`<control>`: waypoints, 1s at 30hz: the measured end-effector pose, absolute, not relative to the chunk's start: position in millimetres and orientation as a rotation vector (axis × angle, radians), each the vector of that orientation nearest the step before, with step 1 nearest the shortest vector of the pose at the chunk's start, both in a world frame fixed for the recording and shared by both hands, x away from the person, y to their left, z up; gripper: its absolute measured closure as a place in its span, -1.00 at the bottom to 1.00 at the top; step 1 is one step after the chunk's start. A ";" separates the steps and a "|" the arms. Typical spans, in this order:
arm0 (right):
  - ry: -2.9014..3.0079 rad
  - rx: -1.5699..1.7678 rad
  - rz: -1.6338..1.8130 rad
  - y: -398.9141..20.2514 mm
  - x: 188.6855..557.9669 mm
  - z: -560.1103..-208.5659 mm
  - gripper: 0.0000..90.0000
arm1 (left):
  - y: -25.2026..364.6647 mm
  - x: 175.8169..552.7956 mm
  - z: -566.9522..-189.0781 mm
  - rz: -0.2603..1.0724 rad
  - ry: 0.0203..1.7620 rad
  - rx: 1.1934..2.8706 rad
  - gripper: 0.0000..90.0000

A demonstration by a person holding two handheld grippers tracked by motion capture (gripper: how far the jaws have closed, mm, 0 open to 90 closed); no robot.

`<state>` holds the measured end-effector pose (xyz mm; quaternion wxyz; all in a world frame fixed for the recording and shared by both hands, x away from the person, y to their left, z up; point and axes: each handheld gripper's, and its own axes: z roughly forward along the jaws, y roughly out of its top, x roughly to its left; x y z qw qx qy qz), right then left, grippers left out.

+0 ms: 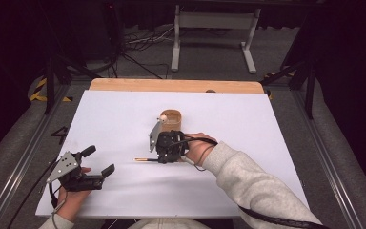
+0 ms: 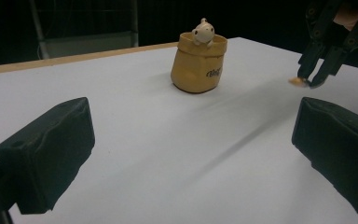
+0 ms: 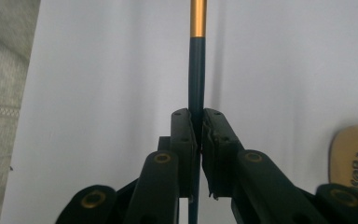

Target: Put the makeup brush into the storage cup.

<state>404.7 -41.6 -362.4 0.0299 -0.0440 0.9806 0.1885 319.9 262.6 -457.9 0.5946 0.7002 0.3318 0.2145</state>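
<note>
1. Nearest to me, at the lower left of the high view, my left gripper (image 1: 99, 161) rests low over the white worktop (image 1: 248, 119) in my left hand (image 1: 71, 198). Its fingers (image 2: 51, 151) stand wide apart with only bare worktop between them.
2. A grey three-cornered plate (image 1: 63, 164) sits on top of that gripper, and its cable trails back toward me.
3. Farther in, near the middle of the worktop, my right gripper (image 1: 164, 160) is held by my right hand (image 1: 198, 148), with a pale grey sleeve (image 1: 252, 183) running back to the lower right.
4. Its fingers (image 3: 182, 140) are pressed narrowly together on a slim dark pen (image 3: 196, 79) with a gold band.
5. In the right gripper view the pen runs straight out from between the fingers, dark first, then gold toward its far end.
6. In the high view the pen (image 1: 145, 159) sticks out sideways to the left of the right gripper, roughly level, close above the worktop. Whether it touches the surface I cannot tell.
7. Just beyond the right gripper stands a tan pen holder (image 2: 198, 63) shaped like a small sack, upright, with dark lettering on its side.
8. A small pale animal figure (image 2: 203, 31) peeks over the holder's rim.
9. At the far edge a strip of bare wood (image 1: 171, 86) borders the white surface.
</note>
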 end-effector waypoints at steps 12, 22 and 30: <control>2.900 -0.016 0.913 -71.5 407.9 -344.9 0.86 | 262.7 320.2 -458.0 0.499 0.771 1.635 -1.00; 2.715 0.104 1.250 -95.8 408.1 -342.6 0.86 | 262.7 320.2 -458.0 0.498 0.772 1.635 -1.00; 2.616 0.209 1.421 -108.8 411.8 -345.0 0.86 | 262.3 320.1 -458.2 0.496 0.774 1.636 -1.00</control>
